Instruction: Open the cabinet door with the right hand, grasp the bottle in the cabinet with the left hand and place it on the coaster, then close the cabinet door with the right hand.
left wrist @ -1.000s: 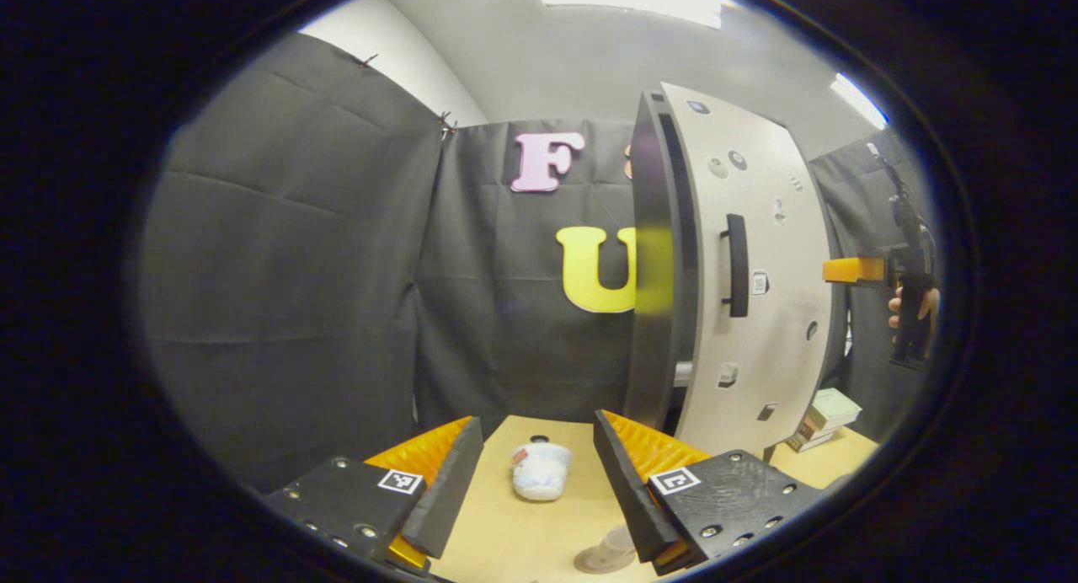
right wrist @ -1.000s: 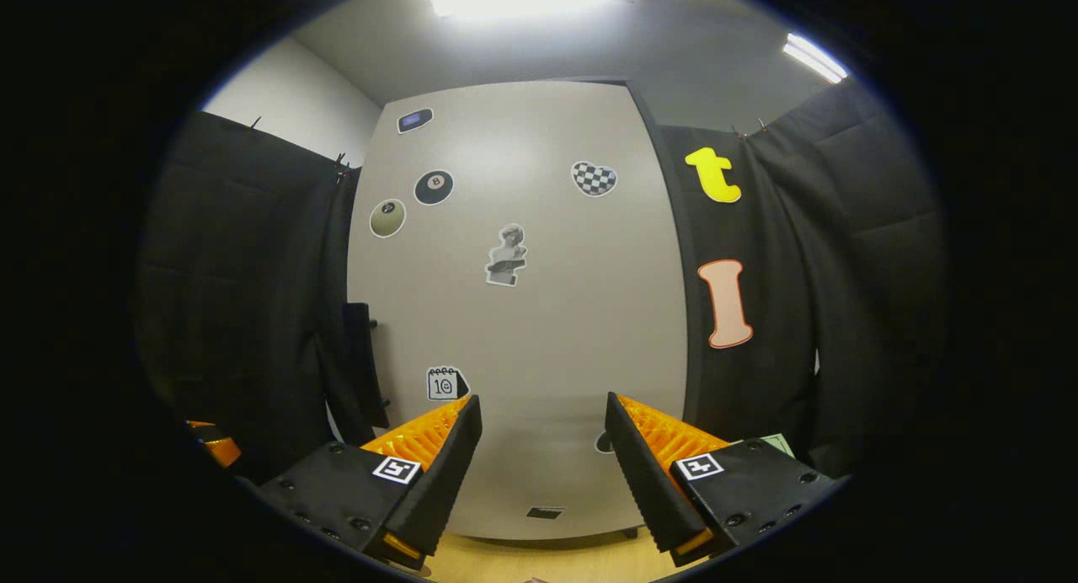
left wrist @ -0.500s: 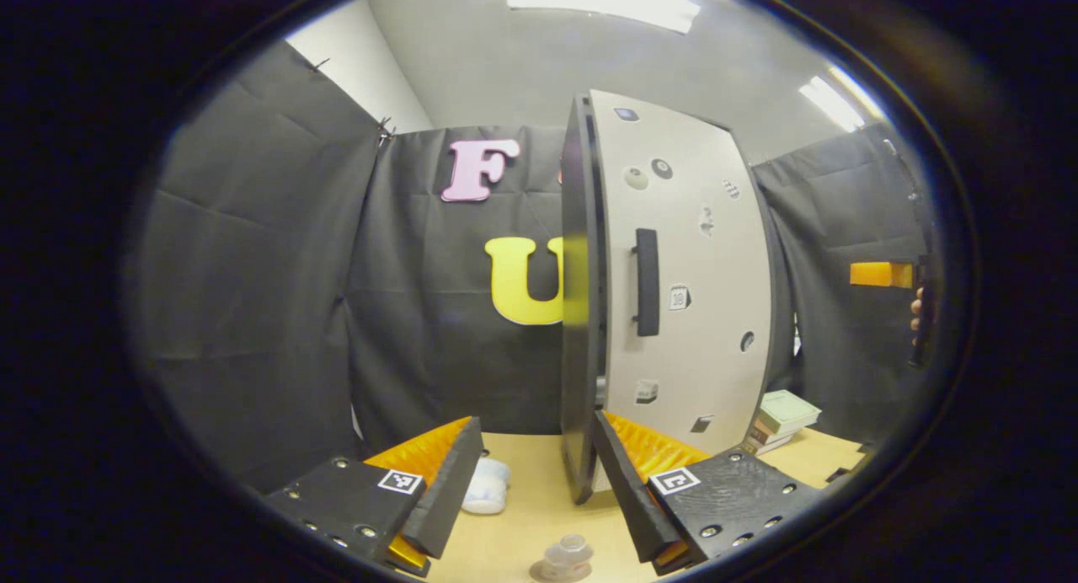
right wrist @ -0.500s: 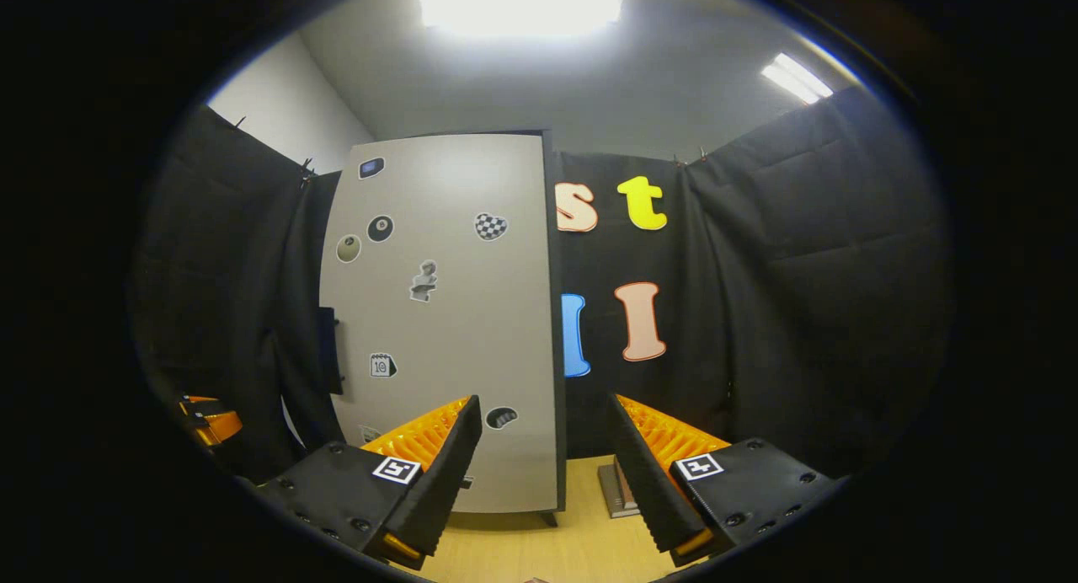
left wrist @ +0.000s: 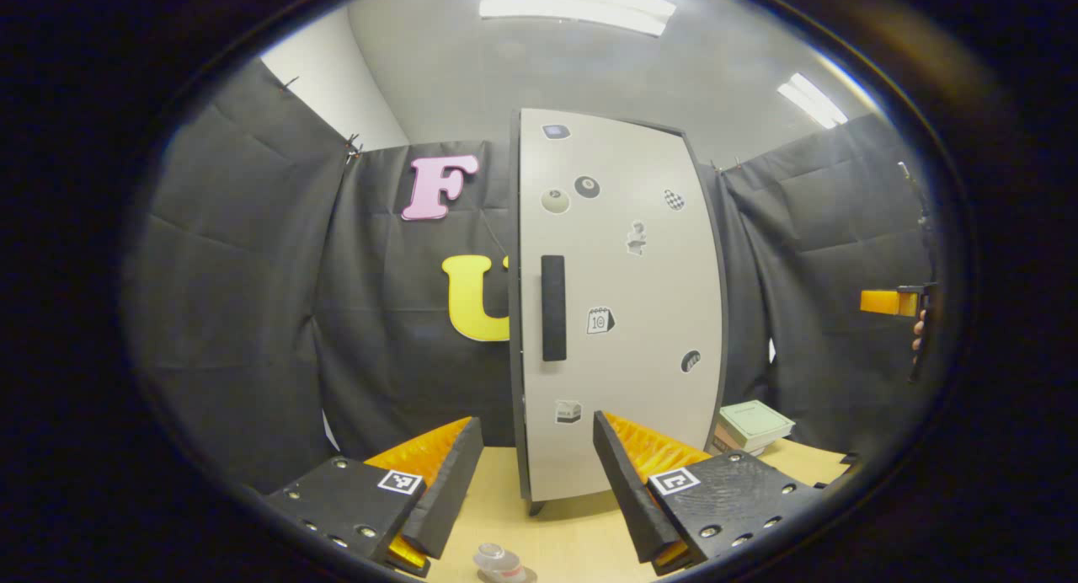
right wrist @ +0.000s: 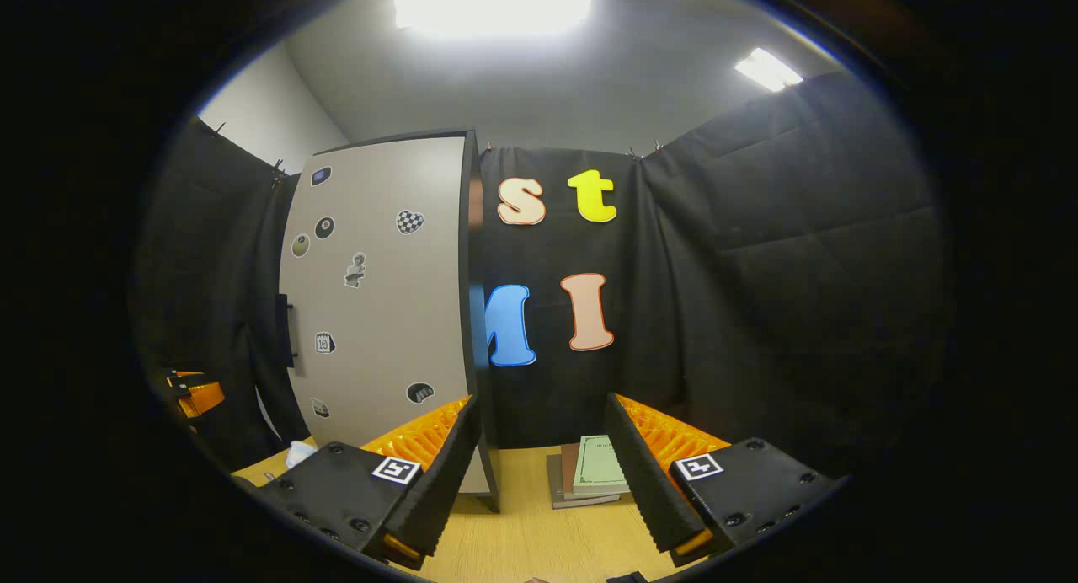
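The grey cabinet door [left wrist: 623,313] with stickers and a black handle [left wrist: 552,307] stands shut, flush with the cabinet's dark frame. A small clear bottle [left wrist: 495,558] stands on a round coaster [left wrist: 515,577] on the wooden table, just below my left gripper [left wrist: 530,482], which is open and holds nothing. My right gripper [right wrist: 543,482] is open too, well back from the cabinet [right wrist: 379,296], which stands to its left. Far off at the right edge of the left gripper view is the right gripper [left wrist: 893,302] with a hand on it. The left gripper [right wrist: 194,393] appears at the left edge of the right gripper view.
A stack of books [right wrist: 594,469] lies on the wooden table [right wrist: 539,541] right of the cabinet, also seen as the books [left wrist: 749,423]. A white soft thing [right wrist: 296,453] lies on the table left of the cabinet. Black cloth walls surround the booth.
The right gripper has drawn back from the door, so the cabinet looks smaller and farther left. The left view has swung round to face the door. Both grippers stay open.
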